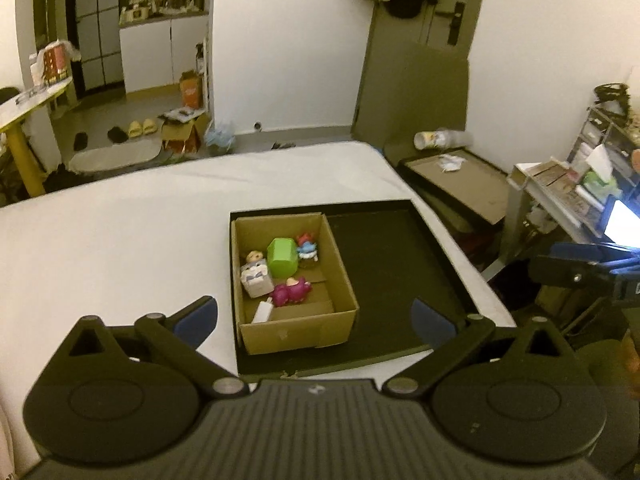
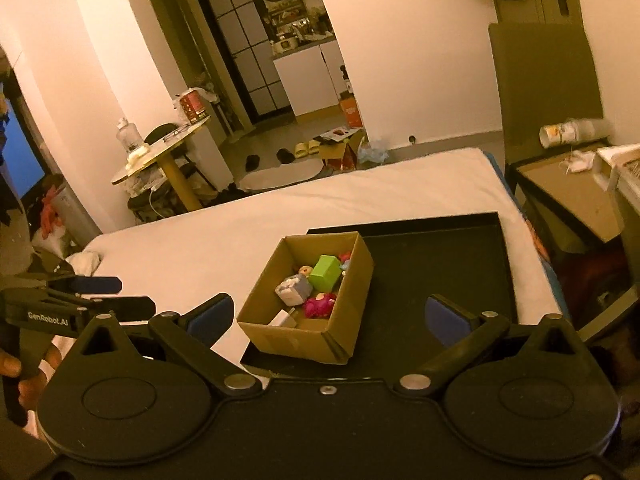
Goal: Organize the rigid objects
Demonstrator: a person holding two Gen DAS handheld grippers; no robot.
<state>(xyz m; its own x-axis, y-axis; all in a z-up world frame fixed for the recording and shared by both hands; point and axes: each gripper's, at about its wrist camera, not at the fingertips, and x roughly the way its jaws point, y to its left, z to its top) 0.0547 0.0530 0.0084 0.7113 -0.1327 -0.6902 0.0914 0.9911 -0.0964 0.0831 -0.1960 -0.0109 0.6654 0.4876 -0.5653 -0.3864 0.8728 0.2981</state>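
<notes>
Left gripper (image 1: 314, 320): blue-padded fingers spread wide, nothing between them; it hovers over the near edge of the shallow black rectangular tray (image 1: 400, 240) on the white mattress (image 1: 120, 240); right gripper (image 2: 328, 316): fingers likewise spread wide, empty, hanging above the same tray's near edge.

Open brown cardboard box (image 1: 296, 332) sits inside the tray, against its left side; right portion of the tray floor is bare black.

Box contents, all resting on the box floor:
- green faceted plastic block (image 1: 282, 257), mid-back;
- small red-and-blue figurine (image 1: 307, 249) just right of the green block, near the back wall;
- grey-white cube-shaped toy with a small doll head (image 1: 256, 276) at the left wall, touching the green block's left side;
- magenta plastic figure (image 1: 291, 291) lying in front of the green block;
- small white bottle-shaped piece (image 1: 262, 312) near the front-left corner, lying tilted.

Right wrist view shows the same box (image 2: 296, 340) from the other side, items clustered (image 2: 325, 271); the left gripper's body is visible at that view's left edge.
</notes>
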